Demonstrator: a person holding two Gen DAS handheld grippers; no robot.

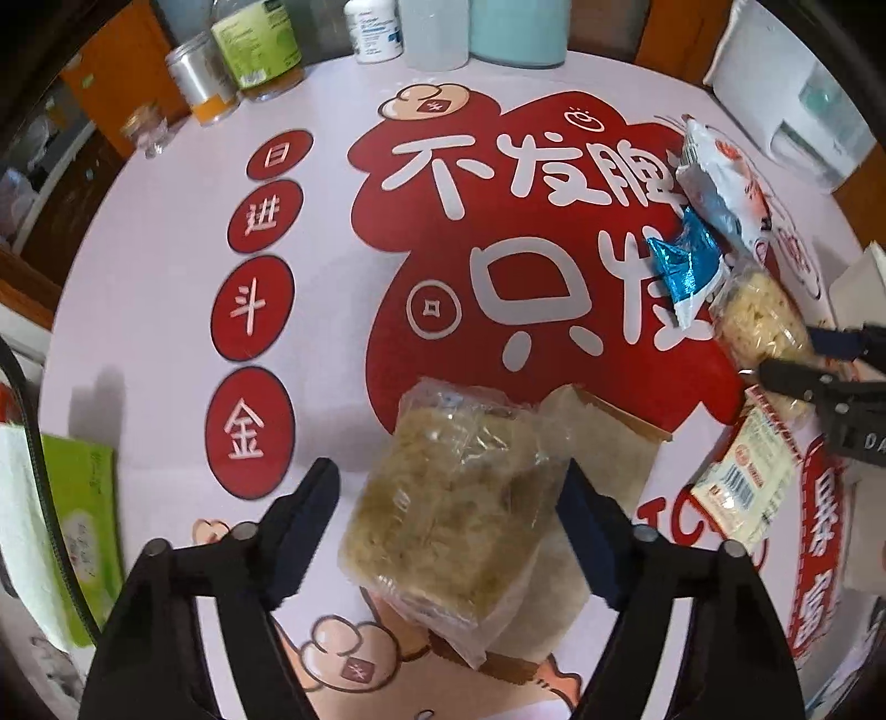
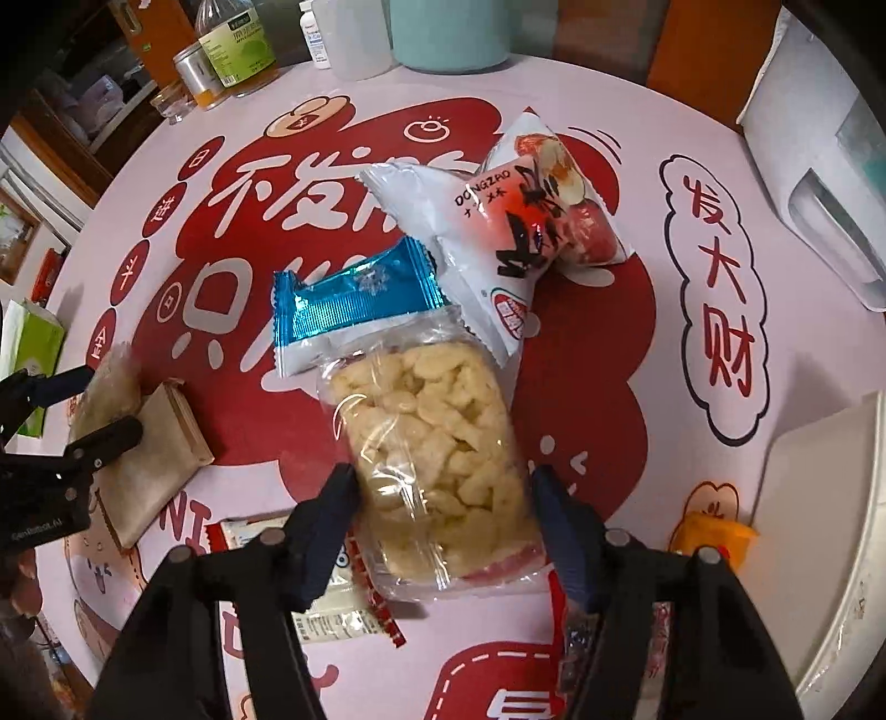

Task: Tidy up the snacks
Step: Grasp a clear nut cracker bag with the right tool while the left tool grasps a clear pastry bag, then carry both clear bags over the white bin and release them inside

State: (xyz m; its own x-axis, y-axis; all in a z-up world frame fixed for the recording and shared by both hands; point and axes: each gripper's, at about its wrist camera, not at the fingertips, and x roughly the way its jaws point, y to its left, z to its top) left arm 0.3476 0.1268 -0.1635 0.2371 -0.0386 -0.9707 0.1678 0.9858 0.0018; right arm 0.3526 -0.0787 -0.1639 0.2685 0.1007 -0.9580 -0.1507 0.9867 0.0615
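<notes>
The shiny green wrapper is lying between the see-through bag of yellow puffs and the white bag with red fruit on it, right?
Not quite: the shiny wrapper is blue, not green. The right wrist view shows it best. It does lie between the see-through bag of yellow puffs and the white bag with red fruit.

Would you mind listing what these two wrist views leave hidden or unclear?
- Left wrist view: whether the left gripper presses the brown snack pack; a gap shows at one finger.
- Right wrist view: the red-striped packet, mostly covered by the puffed snack pack.
- Both views: bottle labels, too small to read.
</notes>
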